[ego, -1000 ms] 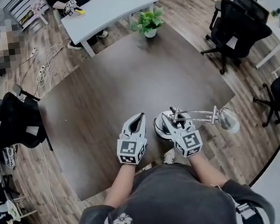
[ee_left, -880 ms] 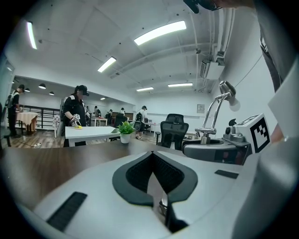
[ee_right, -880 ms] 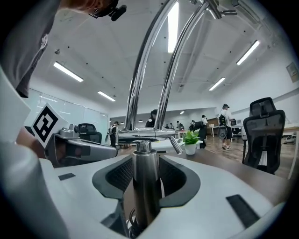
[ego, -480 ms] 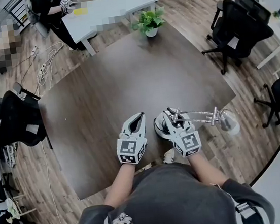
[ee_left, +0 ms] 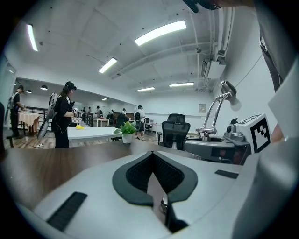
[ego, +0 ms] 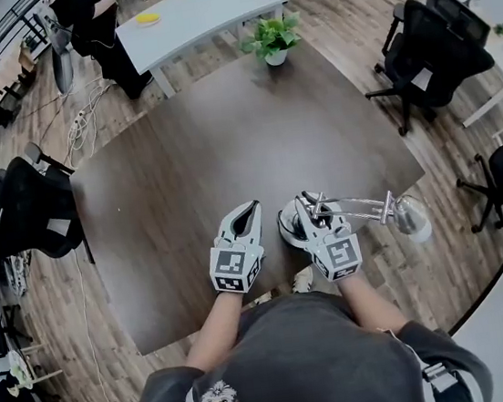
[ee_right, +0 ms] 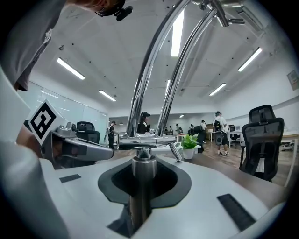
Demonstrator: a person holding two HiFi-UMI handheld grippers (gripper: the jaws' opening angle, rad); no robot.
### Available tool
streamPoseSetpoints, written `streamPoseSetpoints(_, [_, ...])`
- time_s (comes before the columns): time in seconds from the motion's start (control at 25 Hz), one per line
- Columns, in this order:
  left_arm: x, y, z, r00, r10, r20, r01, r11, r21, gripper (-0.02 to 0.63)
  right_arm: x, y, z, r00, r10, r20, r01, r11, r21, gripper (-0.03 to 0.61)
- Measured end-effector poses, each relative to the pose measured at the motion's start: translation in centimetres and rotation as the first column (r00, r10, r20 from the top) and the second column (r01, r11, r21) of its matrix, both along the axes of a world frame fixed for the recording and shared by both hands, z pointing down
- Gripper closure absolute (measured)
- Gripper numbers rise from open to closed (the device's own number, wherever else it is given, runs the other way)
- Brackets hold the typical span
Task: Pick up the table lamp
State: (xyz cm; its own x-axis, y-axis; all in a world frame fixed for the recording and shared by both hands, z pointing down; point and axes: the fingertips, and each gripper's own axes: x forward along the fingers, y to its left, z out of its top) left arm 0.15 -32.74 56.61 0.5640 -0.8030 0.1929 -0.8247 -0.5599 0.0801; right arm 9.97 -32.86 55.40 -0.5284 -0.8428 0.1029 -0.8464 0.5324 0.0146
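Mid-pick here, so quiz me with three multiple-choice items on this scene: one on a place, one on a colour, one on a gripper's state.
1. Where on the dark table does the potted plant stand?
A. at its far edge
B. at its near edge
C. in its middle

2. What colour are the arms of the table lamp?
A. red
B. shiny silver
C. black

3. What stands between the jaws of the right gripper?
A. nothing
B. the potted plant
C. the lamp's upright metal post

Answers:
1 A: the head view shows the plant at the edge farthest from the person.
2 B: both curved rods gleam like chrome.
3 C: the jaws have just been closing, and the right gripper view shows the post gripped between them.
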Motion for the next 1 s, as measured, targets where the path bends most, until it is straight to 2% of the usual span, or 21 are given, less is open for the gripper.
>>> streamPoseSetpoints(0.48, [-0.3, 0.3, 0.2, 1.000, 0.008, 0.001, -0.008, 1.000, -0.004, 0.606, 0.3, -0.4, -0.1, 1.000, 0.025, 0.016, -0.024, 0.999, -0.022, 0.507])
streamPoseSetpoints(0.8, [0.2, 0.3, 0.0, 1.000, 0.023, -0.005, -0.023, 1.000, -0.003, 0.606, 0.7, -0.9, -3.0, 0.999, 0.036, 0.016, -0.036, 0.999, 0.009, 0.531])
streamPoseSetpoints(1.0, [0.6, 0.2, -0.7, 0.999, 0.031, -0.007, -0.031, 0.999, 0.009, 0.606, 1.6, -1.4, -5.1, 0.997, 0.052, 0.054, -0.053, 0.999, 0.005, 0.555])
